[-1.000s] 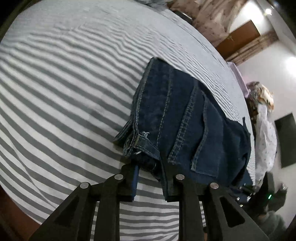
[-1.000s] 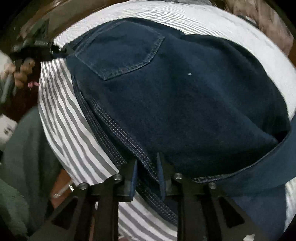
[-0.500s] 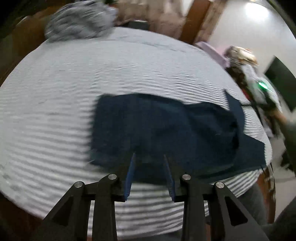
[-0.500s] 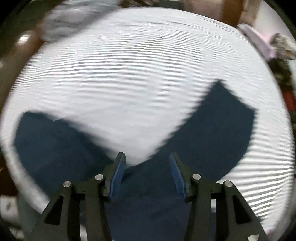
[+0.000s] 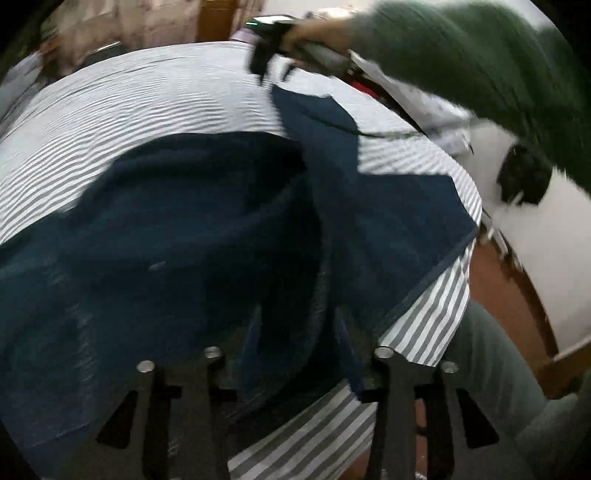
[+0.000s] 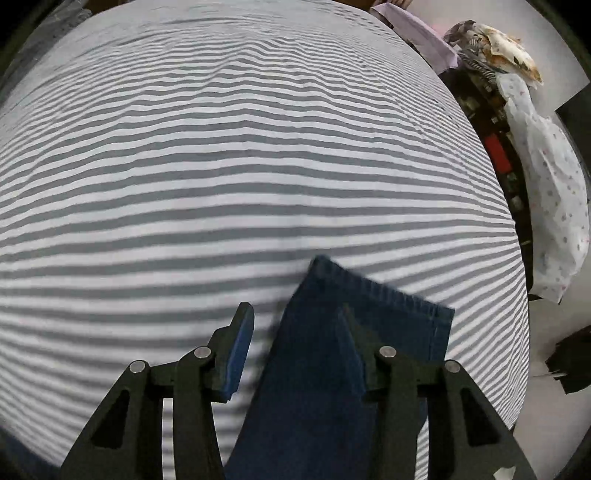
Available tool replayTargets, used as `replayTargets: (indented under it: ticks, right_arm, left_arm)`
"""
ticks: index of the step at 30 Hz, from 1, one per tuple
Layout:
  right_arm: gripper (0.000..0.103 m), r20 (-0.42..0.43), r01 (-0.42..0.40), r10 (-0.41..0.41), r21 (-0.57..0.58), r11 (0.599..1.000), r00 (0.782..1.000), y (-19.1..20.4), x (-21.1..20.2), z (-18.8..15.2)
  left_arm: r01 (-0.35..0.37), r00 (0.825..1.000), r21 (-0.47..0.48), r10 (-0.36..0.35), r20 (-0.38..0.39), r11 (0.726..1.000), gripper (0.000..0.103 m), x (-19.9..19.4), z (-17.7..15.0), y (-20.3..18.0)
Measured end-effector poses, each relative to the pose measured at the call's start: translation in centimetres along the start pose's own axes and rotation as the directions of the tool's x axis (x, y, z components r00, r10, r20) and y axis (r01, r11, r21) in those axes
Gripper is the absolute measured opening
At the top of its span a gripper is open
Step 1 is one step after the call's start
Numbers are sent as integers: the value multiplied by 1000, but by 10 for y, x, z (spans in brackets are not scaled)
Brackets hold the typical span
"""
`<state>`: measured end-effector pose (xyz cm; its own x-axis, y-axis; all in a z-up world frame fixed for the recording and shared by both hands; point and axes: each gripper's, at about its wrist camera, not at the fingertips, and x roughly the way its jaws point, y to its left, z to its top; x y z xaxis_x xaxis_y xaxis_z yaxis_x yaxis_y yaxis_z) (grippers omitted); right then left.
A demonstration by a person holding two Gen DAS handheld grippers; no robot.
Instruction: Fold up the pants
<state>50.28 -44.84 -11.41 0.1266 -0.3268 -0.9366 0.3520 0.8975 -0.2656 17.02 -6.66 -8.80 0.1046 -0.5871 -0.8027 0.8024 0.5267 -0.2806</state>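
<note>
Surface: striped sheet [image 6: 258, 155] is covering the bed.
Pants [image 5: 192, 229]: lying near its edge, one leg hem [image 6: 373, 295] flat.
Left gripper [image 5: 297, 332]: fingers spreading wider, apparently empty; blurred.
Right gripper [image 6: 295, 332]: fingers standing apart, unclamped.
Room: floral cloth [image 6: 550, 192] is hanging beside.

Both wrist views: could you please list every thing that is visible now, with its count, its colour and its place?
Jeans: one pair, dark blue, spread on the bed; the hem of one leg lies under the right gripper.
Bed sheet: one, grey and white stripes, covering the bed.
Cloth with small dots: one, white, hanging at the right of the bed.
Lilac cloth: one, at the far corner of the bed.
Sleeve: one, green, upper right in the left view.
Left gripper: black with blue pads, open above the jeans.
Right gripper: black with blue pads, open above the leg hem.
</note>
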Motion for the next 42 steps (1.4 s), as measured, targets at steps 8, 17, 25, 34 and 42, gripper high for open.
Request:
replayTargets:
  ticks: [8, 17, 25, 34, 42]
  right_arm:
    - [43, -107, -11, 16, 52, 999, 994, -30, 32, -2]
    - [45, -122, -17, 28, 86, 996, 992, -16, 41, 14]
    - [10, -117, 21, -7, 127, 992, 993, -35, 44, 3]
    - [8, 91, -108, 84, 312, 944, 992, -150, -57, -68]
    - [8, 231, -245, 138, 541, 804, 963, -304, -123, -247]
  left_arm:
    - [-67, 998, 51, 66, 20, 996, 58, 47, 27, -30]
    - [-84, 996, 34, 83, 34, 996, 44, 73, 32, -32]
    - [-119, 992, 42, 117, 55, 992, 19, 78, 29, -37]
    - [-177, 982, 94, 170, 81, 980, 7, 67, 28, -50]
    - [-264, 964, 307, 237, 123, 914, 7, 52, 11, -78]
